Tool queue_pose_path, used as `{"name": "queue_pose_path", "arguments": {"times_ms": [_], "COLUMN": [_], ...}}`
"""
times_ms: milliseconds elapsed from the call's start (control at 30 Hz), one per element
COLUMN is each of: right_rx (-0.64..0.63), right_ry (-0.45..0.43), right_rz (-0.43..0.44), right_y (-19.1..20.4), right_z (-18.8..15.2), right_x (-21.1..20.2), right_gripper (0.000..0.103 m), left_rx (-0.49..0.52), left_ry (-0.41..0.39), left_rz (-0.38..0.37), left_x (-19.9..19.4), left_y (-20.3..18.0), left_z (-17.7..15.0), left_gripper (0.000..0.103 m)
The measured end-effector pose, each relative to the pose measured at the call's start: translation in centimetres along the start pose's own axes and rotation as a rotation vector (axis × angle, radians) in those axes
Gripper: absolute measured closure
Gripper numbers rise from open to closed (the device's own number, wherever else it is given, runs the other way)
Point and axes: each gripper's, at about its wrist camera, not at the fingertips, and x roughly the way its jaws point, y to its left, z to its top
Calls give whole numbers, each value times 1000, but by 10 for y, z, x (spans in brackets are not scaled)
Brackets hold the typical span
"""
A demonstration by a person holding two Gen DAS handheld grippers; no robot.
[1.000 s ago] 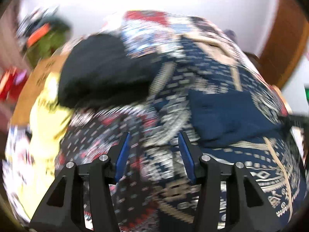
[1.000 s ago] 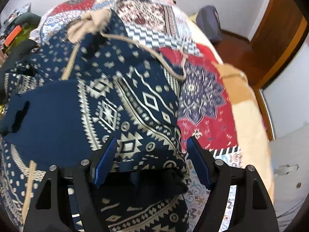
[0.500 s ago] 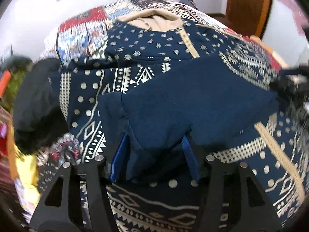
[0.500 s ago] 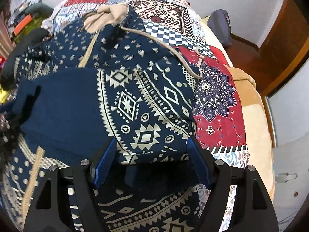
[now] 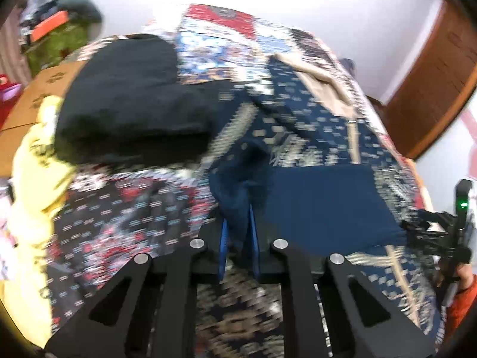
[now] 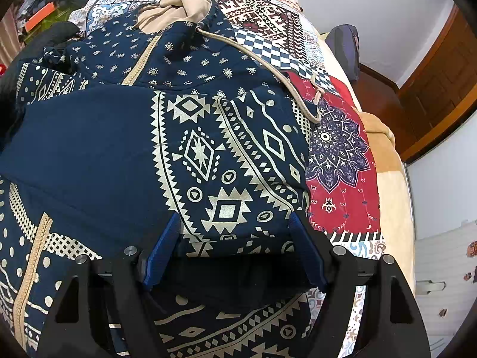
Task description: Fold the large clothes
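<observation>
While left gripper [image 5: 238, 232] jaws pinch hoodie [image 6: 208, 155], right gripper [image 6: 232, 247] jaws straddle it, spread.

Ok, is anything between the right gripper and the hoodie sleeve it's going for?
Nothing visible. The right gripper is open with the folded navy hoodie sleeve fabric directly between its fingers. The drawstring lies farther back. The left gripper already pinches the navy cuff.

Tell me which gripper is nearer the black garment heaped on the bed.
Left. The left gripper, shut on the navy patterned hoodie's plain sleeve, sits just right of the black garment. The right gripper is open at the hoodie's far side.
</observation>
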Motion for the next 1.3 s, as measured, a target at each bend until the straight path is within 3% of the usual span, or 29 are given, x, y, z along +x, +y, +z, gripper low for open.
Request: {"name": "queue_pose_path", "arguments": {"times_ms": [167, 300, 467, 600, 733, 900, 1133, 1300], "right_rx": [-7, -6, -15, -4, -4, 31, 61, 80], "right_ry": [1, 6, 3, -51, -151, -253, -336, -298], "right_rz": [-18, -20, -14, -5, -14, 16, 50, 84], "right_y": [2, 4, 1, -3, -7, -16, -17, -15], "right_z": [1, 0, 6, 18, 44, 81, 134, 175], "right_x": [0, -2, -13, -33, -62, -88, -91, -60], "right_gripper": [31, 31, 31, 31, 31, 31, 31, 31], "left_rx": [-80, -21, 25, 55, 113, 192, 209, 212], "left_ry": [96, 147, 116, 28, -60, -129, -123, -64], "left_rz": [43, 173, 161, 132, 110, 70, -11, -38], "left_x": [14, 23, 8, -16, -32, -36, -5, 42], "left_y": [37, 39, 29, 12, -14, -57, -101, -120], "left_z": [-25, -42, -36, -8, 27, 79, 140, 172], "left_gripper": [89, 89, 87, 78, 60, 52, 43, 43]}}
